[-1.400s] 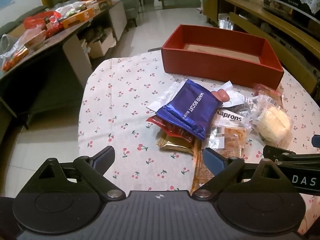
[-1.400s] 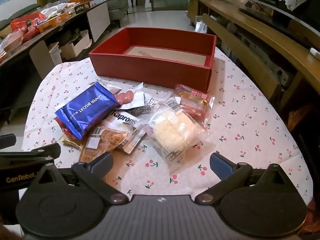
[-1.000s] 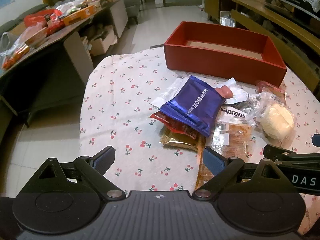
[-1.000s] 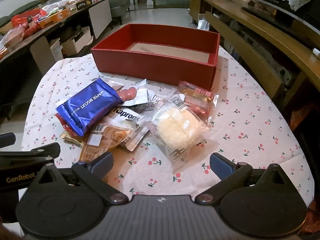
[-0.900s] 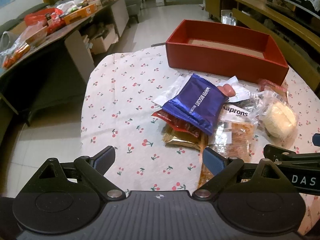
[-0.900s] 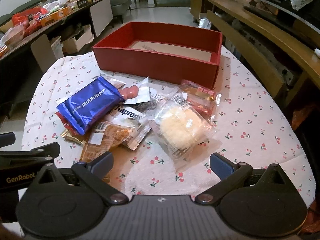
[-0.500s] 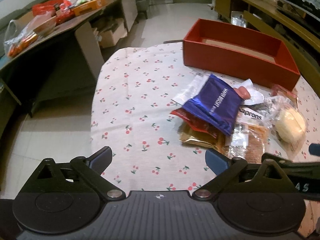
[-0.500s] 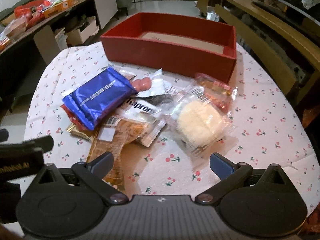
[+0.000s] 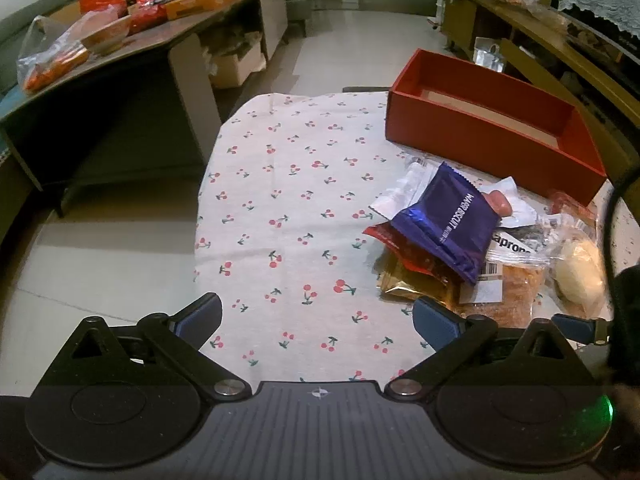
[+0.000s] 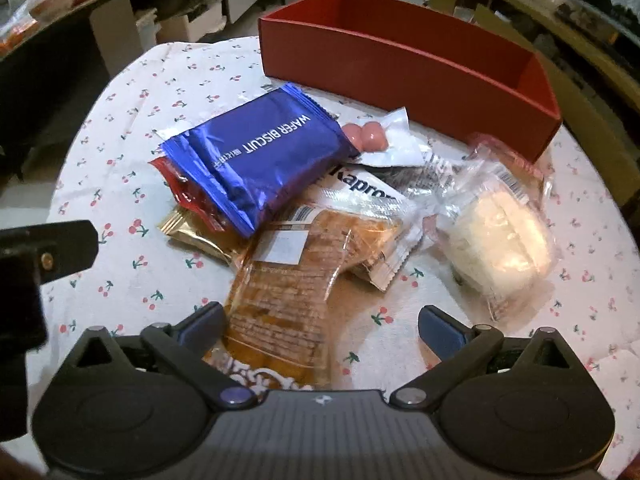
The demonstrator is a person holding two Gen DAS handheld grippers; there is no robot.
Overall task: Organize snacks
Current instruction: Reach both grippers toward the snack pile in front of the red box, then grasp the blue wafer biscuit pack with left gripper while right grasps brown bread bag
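- The snacks lay heaped on the cloth [image 9: 280,184], just in front of the red box [image 10: 400,64], which looked empty as far as its inside showed.
- The left gripper [image 9: 316,316] hung over bare cloth beside the heap, jaws spread wide with nothing between them.
- The right gripper [image 10: 320,326] was low over the heap, jaws wide apart; the near end of the bread pack [image 10: 288,280] lay between them, but the pads did not press on it.
- That pack looked light and soft, its clear film slick and crinkly; a hard pinch would likely crush the bread. A hold across the flat sealed end seemed safest.
- The wafer pack [image 10: 256,160] sat on top, tilted over a red pack [image 10: 188,196] and a gold pack [image 10: 192,236]. It looked light and brittle inside, with glossy foil, so a crimped edge would probably grip best.
- The pale bun [image 10: 496,236] in loose film looked squashy; taking the spare film would spare it.
- Pulling the bread pack out could shift the packs overlapping it.
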